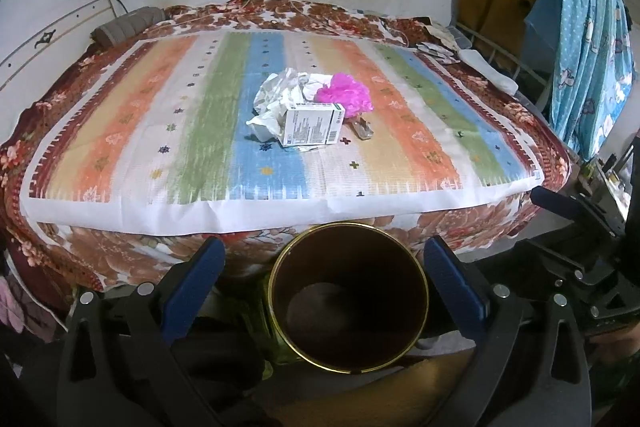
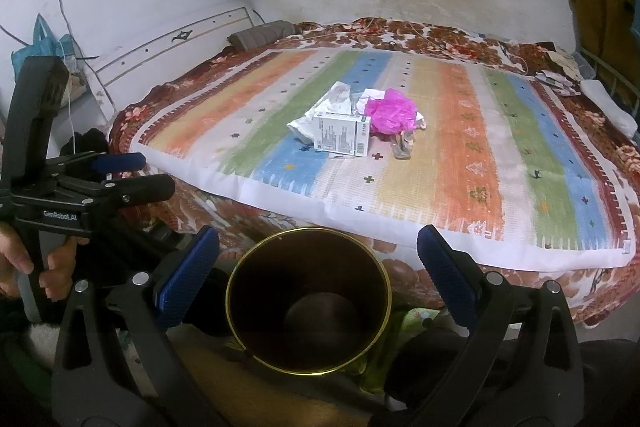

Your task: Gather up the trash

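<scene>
in the left wrist view, the left gripper (image 1: 324, 267) has its blue padded jaws spread wide and grasps nothing. just below and between them stands the dark round bin with a thin gold rim (image 1: 349, 297), and it looks empty. the trash lies well ahead of the tool, in the middle of the striped mat of many colours (image 1: 160, 131) on the bed: a white printed cardboard box (image 1: 314, 127), crumpled white paper (image 1: 280, 95) behind it, a pink crumpled plastic bag (image 1: 346, 97) to the right of the box, and a small clear wrapper (image 1: 362, 131) in front of the bag. only this view shows the blue curtain (image 1: 588, 39) far to the right.

in the right wrist view, the right gripper (image 2: 318, 263) is also released and empty, with the same bin (image 2: 308, 301) under it. only here one sees the left tool from the side, held by a hand (image 2: 36, 263).

the risk, i think, is in the pile. the pieces touch each other, so wide jaws may catch two things at once or push the light bag away. thin plastic and paper can slip out during the carry back to the bin. the box is smooth and may turn between the pads. the soft mat can also wrinkle and get pinched with the flat wrapper.
</scene>
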{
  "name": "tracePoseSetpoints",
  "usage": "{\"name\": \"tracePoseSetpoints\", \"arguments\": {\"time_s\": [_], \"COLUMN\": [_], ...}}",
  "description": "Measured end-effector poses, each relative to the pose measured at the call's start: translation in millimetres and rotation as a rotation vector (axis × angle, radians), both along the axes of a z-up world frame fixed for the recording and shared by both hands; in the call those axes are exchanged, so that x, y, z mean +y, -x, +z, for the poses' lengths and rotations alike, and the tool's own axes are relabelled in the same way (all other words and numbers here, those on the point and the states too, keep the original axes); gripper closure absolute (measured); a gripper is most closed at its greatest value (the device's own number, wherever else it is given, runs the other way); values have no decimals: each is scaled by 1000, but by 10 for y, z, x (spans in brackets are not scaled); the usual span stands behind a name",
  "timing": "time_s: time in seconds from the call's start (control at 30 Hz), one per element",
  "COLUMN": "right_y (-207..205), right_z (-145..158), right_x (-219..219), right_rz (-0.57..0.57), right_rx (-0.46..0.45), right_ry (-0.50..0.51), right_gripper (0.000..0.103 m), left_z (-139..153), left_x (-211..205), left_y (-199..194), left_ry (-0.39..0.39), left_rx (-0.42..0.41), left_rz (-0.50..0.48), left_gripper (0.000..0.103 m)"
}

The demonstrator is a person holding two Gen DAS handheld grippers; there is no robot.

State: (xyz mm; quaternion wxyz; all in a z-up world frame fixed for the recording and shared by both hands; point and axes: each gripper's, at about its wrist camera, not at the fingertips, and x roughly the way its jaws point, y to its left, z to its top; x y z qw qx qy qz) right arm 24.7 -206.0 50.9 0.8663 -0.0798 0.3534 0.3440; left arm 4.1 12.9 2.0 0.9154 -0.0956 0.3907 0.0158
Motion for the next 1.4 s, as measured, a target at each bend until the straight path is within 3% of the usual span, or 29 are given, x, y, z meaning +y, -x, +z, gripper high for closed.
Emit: {"name": "tracePoseSetpoints", "arguments": {"time_s": [1.4], "right_y": [35], "right_z": [-18], "right_x": [73], "right_rz": [10], "right_rx": [-5], "right_ry": [20], "right_gripper": [9], "left_z": [37], "left_x": [-12], "left_y": [-13], "left_ry": [19], "left_rx": [-3], "left_rz": [3], "left_gripper": [6]}}
